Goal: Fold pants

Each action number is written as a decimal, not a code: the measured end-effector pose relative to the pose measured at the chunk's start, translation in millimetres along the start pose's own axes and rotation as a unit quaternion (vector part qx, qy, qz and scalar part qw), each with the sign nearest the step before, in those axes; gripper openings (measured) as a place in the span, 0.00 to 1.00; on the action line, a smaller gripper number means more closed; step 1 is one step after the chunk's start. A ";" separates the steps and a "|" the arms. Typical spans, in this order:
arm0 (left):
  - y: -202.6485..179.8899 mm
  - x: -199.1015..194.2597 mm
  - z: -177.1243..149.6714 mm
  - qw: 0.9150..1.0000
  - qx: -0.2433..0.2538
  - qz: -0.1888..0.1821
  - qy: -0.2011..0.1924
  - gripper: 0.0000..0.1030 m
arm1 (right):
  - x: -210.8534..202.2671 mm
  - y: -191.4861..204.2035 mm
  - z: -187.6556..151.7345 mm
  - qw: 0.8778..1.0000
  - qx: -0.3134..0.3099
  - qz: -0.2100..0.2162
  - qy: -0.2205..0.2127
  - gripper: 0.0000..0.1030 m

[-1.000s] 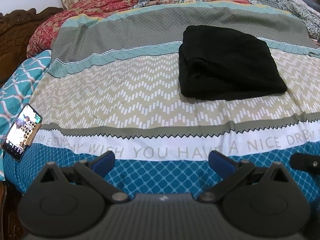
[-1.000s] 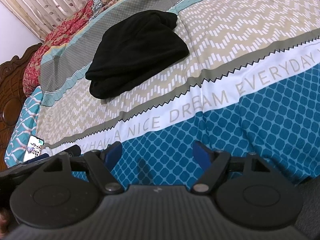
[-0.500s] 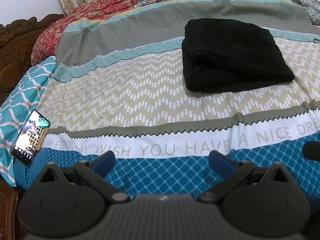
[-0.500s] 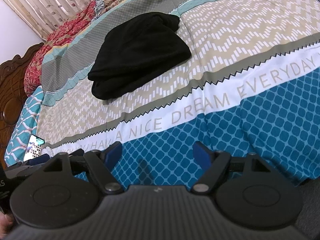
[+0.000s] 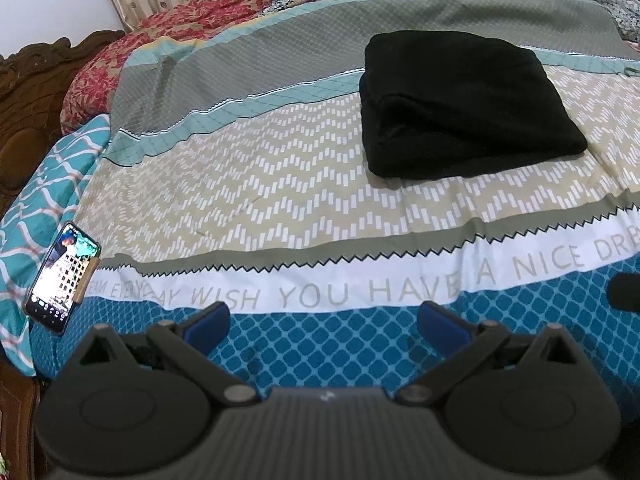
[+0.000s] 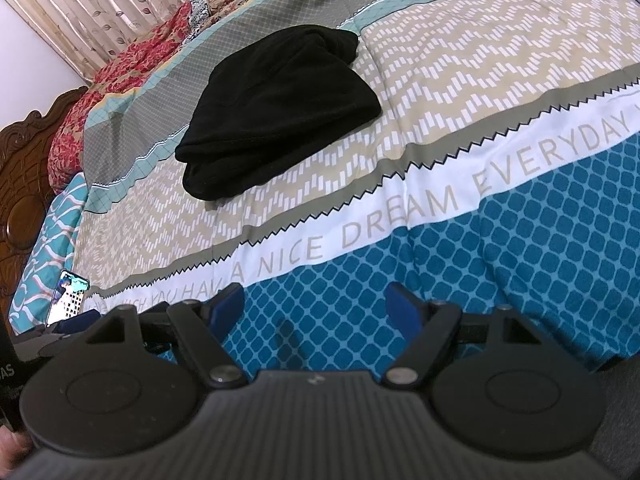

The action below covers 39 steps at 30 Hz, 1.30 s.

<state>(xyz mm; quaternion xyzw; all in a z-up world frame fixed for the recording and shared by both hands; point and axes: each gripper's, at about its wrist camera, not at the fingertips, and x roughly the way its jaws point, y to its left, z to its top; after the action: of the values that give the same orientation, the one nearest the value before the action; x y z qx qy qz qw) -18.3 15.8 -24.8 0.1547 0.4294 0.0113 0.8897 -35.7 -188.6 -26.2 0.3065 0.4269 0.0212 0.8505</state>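
Note:
The black pants [image 5: 464, 104] lie folded into a thick rectangular bundle on the patterned bedspread [image 5: 248, 184], far ahead and to the right in the left wrist view. From the right wrist the same pants [image 6: 276, 112] sit far ahead and left of centre. My left gripper [image 5: 324, 326] hangs open over the blue strip at the bed's near edge, nothing between its blue pads. My right gripper [image 6: 316, 306] is also open and empty over that blue strip, well apart from the pants.
A lit phone [image 5: 62, 276] rests at the bed's left edge, also seen as the phone [image 6: 68, 296] from the right wrist. A carved wooden headboard [image 5: 28, 92] stands at the left. Red patterned pillows [image 5: 168, 36] and curtains [image 6: 100, 4] lie at the back.
Both grippers have drifted slightly, shifting the view so the pants sit a little further right in the left view. The jaws stayed open and the pants have not moved.

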 end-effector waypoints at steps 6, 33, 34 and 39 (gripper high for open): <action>-1.9 -0.2 -0.5 1.000 0.003 -0.007 0.003 1.00 | 0.1 -0.4 -0.6 1.000 0.004 -0.001 0.000 0.77; -7.7 0.3 -1.3 1.000 0.017 -0.024 0.009 1.00 | 1.3 -1.3 -0.5 1.000 0.007 -0.002 0.000 0.77; -7.5 0.5 -1.2 1.000 0.017 -0.024 0.010 1.00 | 1.4 -1.4 -0.3 1.000 0.007 -0.002 0.000 0.77; -6.9 2.0 -1.6 0.999 0.014 -0.031 0.016 1.00 | 1.6 -1.9 -0.2 1.000 0.007 -0.002 0.000 0.77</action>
<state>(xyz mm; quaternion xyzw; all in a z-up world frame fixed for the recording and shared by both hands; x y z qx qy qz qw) -19.0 10.0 -29.2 0.1531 0.4486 -0.0200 0.8803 -35.3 -189.5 -28.5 0.3116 0.4274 0.0167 0.8485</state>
